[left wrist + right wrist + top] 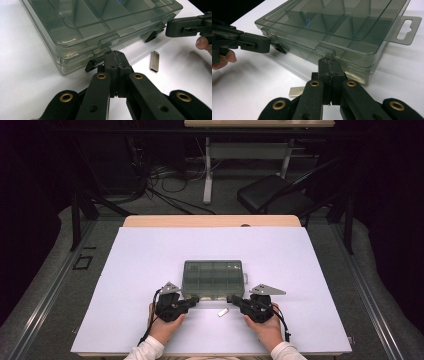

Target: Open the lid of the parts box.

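Observation:
A smoky clear compartment box (213, 279) lies shut in the middle of the white mat. My left gripper (196, 300) is shut, with its tips against the box's front edge by the left clasp (89, 66). My right gripper (231, 298) is also shut, with its tips at the right clasp. In the left gripper view the shut jaws (115, 53) touch the lid tab of the box (100, 22). In the right gripper view the shut jaws (329, 61) sit just under a lid tab of the box (332, 25). Nothing shows between either pair of jaws.
A small silver USB stick (222, 312) lies on the mat between my two hands, also seen as the USB stick (154, 61) in the left gripper view. The white mat (150, 260) covers the table. A black chair (270, 192) stands beyond the far edge.

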A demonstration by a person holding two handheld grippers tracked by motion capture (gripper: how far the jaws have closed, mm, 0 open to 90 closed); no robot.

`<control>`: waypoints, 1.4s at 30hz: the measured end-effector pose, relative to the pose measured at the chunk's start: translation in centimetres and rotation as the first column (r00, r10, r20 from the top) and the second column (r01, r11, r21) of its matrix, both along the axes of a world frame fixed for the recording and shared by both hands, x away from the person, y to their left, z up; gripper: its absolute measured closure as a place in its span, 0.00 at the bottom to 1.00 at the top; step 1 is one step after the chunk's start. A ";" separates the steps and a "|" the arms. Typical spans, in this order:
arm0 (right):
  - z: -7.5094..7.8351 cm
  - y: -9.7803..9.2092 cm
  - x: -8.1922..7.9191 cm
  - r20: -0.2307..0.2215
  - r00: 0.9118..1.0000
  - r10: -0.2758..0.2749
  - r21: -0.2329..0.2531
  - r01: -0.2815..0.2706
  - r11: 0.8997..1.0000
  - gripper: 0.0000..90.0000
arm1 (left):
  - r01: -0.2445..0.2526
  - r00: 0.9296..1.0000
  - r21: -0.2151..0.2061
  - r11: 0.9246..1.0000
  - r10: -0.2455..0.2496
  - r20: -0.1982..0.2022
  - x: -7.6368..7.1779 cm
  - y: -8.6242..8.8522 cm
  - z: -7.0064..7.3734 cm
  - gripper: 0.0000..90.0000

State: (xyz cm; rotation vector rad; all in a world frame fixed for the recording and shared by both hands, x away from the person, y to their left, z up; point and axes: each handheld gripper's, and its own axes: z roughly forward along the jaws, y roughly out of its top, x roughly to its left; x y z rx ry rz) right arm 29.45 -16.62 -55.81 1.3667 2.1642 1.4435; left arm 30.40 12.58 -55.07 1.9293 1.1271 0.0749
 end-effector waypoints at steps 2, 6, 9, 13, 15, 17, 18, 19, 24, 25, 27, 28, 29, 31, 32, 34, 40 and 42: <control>0.1 0.0 0.0 0.015 1.000 0.000 0.004 0.000 1.000 1.00 | 0.001 1.000 -0.002 1.000 -0.001 0.004 0.0 0.1 0.1 1.00; 0.5 0.0 -0.1 0.040 0.999 -0.006 0.011 0.006 1.000 1.00 | -0.018 0.999 -0.011 1.000 0.019 0.027 0.0 0.1 0.3 1.00; 0.7 0.0 -0.1 0.047 0.999 -0.010 0.020 0.009 1.000 1.00 | -0.035 0.999 -0.021 0.999 0.036 0.036 0.1 0.3 0.6 1.00; 1.0 -0.1 -0.1 0.058 0.998 -0.017 0.029 0.015 0.999 1.00 | -0.052 0.998 -0.040 0.998 0.054 0.040 0.4 0.6 0.8 1.00; 1.1 0.0 -0.1 0.065 0.998 -0.019 0.030 0.017 0.999 1.00 | -0.063 0.997 -0.041 0.997 0.065 0.047 0.5 0.7 0.9 1.00; 1.2 0.0 -0.1 0.070 0.997 -0.024 0.034 0.021 0.999 1.00 | -0.071 0.996 -0.036 0.997 0.072 0.054 0.6 0.7 1.0 1.00; 1.3 0.0 0.0 0.073 0.997 -0.021 0.032 0.019 0.999 1.00 | -0.074 0.995 -0.036 0.997 0.076 0.059 0.6 0.7 1.1 1.00; 1.3 0.0 0.0 0.077 0.997 -0.021 0.031 0.019 0.999 1.00 | -0.079 0.995 -0.036 0.996 0.081 0.061 0.6 0.7 1.1 1.00; 1.5 0.1 0.0 0.087 0.996 -0.025 0.035 0.022 0.999 1.00 | -0.101 0.992 -0.043 0.994 0.104 0.077 0.8 0.8 1.7 1.00; 1.6 0.1 0.0 0.092 0.995 -0.022 0.030 0.020 0.999 1.00 | -0.102 0.991 -0.041 0.994 0.105 0.078 0.9 0.9 1.8 1.00; 1.7 0.2 0.0 0.103 0.995 -0.014 0.012 0.013 1.000 1.00 | -0.111 0.990 -0.047 0.993 0.115 0.081 1.0 1.1 2.0 1.00; 1.7 0.2 -0.1 0.106 0.994 -0.014 0.005 0.014 1.000 0.99 | -0.113 0.990 -0.049 0.992 0.117 0.080 1.1 1.1 2.1 1.00; 1.8 0.3 -0.1 0.110 0.994 -0.014 -0.003 0.015 1.000 0.99 | -0.119 0.989 -0.048 0.992 0.123 0.085 1.2 1.2 2.2 1.00; 1.9 0.3 0.0 0.120 0.993 -0.011 -0.016 0.013 1.000 0.98 | -0.128 0.988 -0.056 0.990 0.133 0.085 1.4 1.3 2.5 1.00; 1.9 0.3 0.0 0.117 0.993 -0.012 -0.019 0.014 1.000 0.98 | -0.130 0.987 -0.058 0.990 0.135 0.082 1.5 1.4 2.7 1.00; 2.0 0.3 0.2 0.119 0.993 -0.017 -0.015 0.019 1.000 0.97 | -0.138 0.986 -0.056 0.989 0.142 0.084 1.8 1.5 3.0 1.00; 2.7 0.5 0.8 0.120 0.993 -0.024 -0.034 0.028 0.999 0.95 | -0.152 0.984 -0.043 0.987 0.155 0.086 2.6 1.6 4.4 1.00; 2.9 0.5 0.9 0.118 0.993 -0.026 -0.039 0.030 0.999 0.93 | -0.158 0.982 -0.042 0.987 0.161 0.094 2.9 1.5 5.0 1.00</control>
